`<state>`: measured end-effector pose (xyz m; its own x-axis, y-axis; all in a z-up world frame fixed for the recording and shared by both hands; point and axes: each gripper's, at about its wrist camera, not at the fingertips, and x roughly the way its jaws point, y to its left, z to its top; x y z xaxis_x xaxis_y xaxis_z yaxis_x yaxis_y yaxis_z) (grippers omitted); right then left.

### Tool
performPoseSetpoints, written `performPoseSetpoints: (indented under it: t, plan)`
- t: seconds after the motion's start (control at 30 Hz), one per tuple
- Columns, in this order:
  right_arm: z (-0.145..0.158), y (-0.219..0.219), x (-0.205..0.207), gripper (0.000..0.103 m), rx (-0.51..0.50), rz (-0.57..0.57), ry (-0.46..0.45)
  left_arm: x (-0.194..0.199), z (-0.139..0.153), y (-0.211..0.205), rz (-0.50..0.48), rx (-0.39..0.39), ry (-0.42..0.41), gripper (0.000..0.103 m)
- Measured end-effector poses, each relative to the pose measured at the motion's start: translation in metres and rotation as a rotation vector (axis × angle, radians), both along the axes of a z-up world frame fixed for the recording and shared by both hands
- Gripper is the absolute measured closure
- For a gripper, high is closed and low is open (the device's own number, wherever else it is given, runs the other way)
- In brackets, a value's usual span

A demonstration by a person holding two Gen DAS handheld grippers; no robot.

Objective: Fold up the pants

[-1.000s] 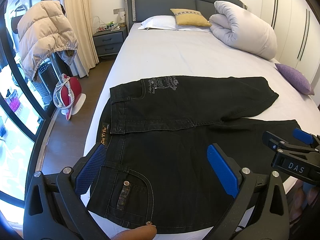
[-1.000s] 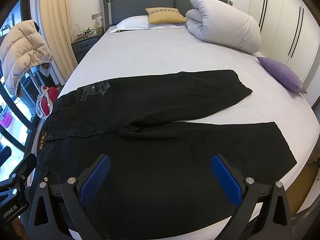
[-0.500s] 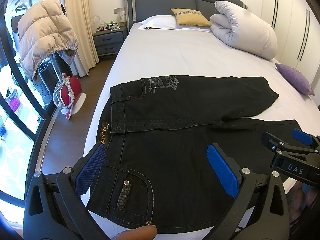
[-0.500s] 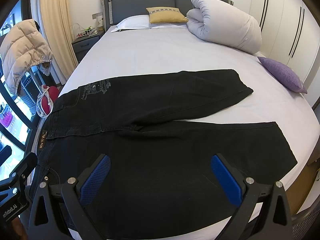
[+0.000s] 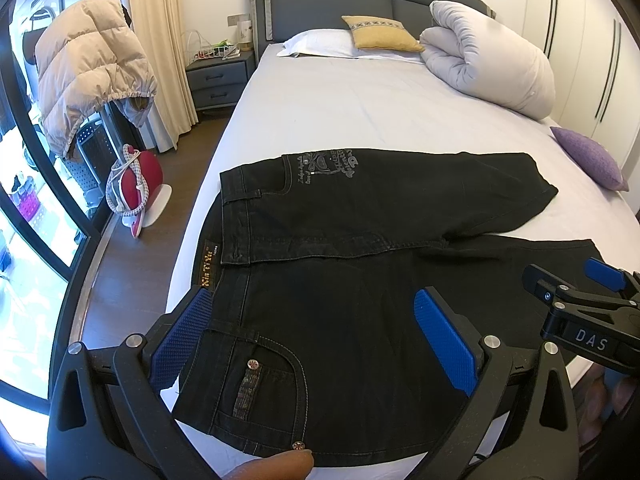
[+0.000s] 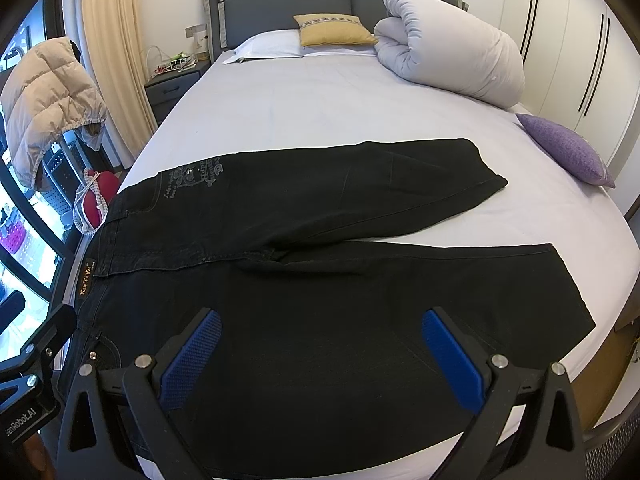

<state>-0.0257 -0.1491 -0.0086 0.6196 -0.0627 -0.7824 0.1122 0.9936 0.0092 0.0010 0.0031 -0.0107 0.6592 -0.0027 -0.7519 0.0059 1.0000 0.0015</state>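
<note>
Black pants (image 5: 340, 264) (image 6: 320, 272) lie flat across the near end of the bed, waistband to the left, both legs spread apart toward the right. My left gripper (image 5: 316, 312) hovers open over the near hip and back pocket, nothing between its blue pads. My right gripper (image 6: 320, 332) stands open above the near leg, also empty. In the left wrist view the right gripper (image 5: 576, 292) shows at the right edge. A fingertip (image 5: 276, 466) shows at the bottom of the left wrist view.
The bed (image 6: 320, 100) carries a rolled white duvet (image 6: 452, 60), a yellow cushion (image 6: 336, 30) and a purple pillow (image 6: 564, 148). Left of the bed stand a nightstand (image 5: 218, 76), a beige jacket (image 5: 88, 68) on a rack and a red iron (image 5: 138, 188) on the wooden floor.
</note>
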Motion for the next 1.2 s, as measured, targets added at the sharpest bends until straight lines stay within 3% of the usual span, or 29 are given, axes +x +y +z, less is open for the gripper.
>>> performPoseSetpoints:
  t: [0.4, 0.73, 0.8, 1.0, 1.1, 1.2]
  plan:
    - [-0.005, 0.006, -0.003, 0.0, -0.001, 0.004, 0.004, -0.001, -0.007, 0.001, 0.007, 0.001, 0.004, 0.0]
    - [-0.008, 0.003, 0.004, 0.0, 0.007, 0.015, 0.02, 0.0, -0.001, -0.002, -0.017, 0.056, -0.061, 0.0]
    - [-0.009, 0.002, 0.007, 0.0, 0.015, 0.021, 0.019, 0.004, -0.003, 0.003, -0.023, 0.028, -0.048, 0.0]
    - [-0.01, -0.012, 0.023, 0.0, 0.071, 0.029, -0.029, 0.028, -0.008, 0.028, -0.026, -0.036, 0.007, 0.0]
    - [-0.008, -0.023, 0.035, 0.0, 0.121, 0.035, -0.078, 0.039, -0.012, 0.037, -0.028, -0.035, -0.006, 0.0]
    - [-0.005, -0.03, 0.048, 0.0, 0.154, 0.039, -0.125, 0.048, -0.013, 0.047, 0.034, -0.031, -0.043, 0.0]
